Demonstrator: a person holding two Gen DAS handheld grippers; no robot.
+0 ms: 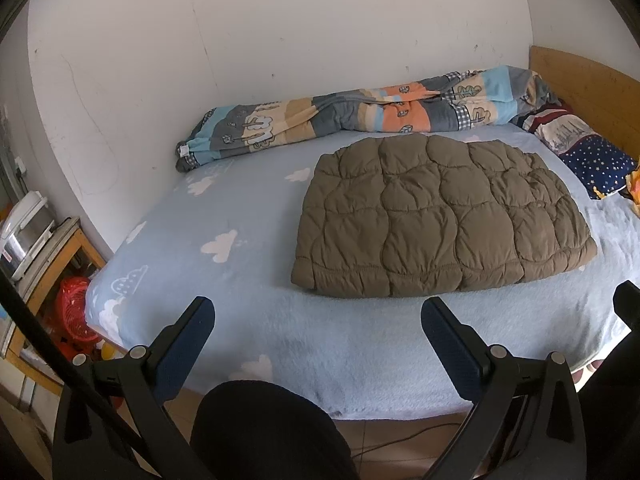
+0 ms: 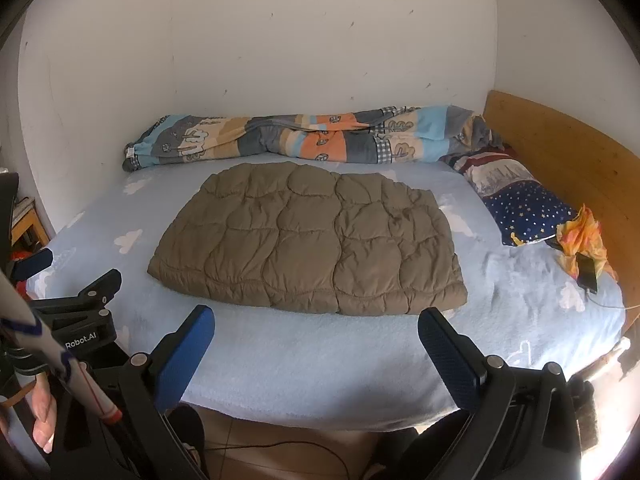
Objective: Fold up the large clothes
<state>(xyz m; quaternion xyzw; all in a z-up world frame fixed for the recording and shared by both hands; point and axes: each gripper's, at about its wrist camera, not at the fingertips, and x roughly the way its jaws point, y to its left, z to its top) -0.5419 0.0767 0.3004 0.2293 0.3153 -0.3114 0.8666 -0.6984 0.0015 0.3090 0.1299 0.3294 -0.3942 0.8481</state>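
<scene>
An olive-brown quilted jacket point(image 1: 440, 216) lies folded into a flat rectangle on the light blue bed sheet point(image 1: 248, 320); the right wrist view shows the jacket point(image 2: 312, 240) at the bed's middle. My left gripper point(image 1: 318, 314) hangs open over the near edge of the bed, short of the jacket's front hem, nothing between its blue pads. My right gripper point(image 2: 316, 322) is open too, just in front of the hem and empty. The left gripper's body point(image 2: 80, 320) appears at the left of the right wrist view, held by a hand point(image 2: 42, 412).
A rolled patterned duvet point(image 1: 352, 112) lies along the wall. A starred pillow point(image 2: 524, 204), an orange cloth point(image 2: 584, 236) and a phone point(image 2: 587, 274) sit by the wooden headboard point(image 2: 560, 152). A wooden shelf point(image 1: 48, 264) with a red basket point(image 1: 74, 308) stands left of the bed.
</scene>
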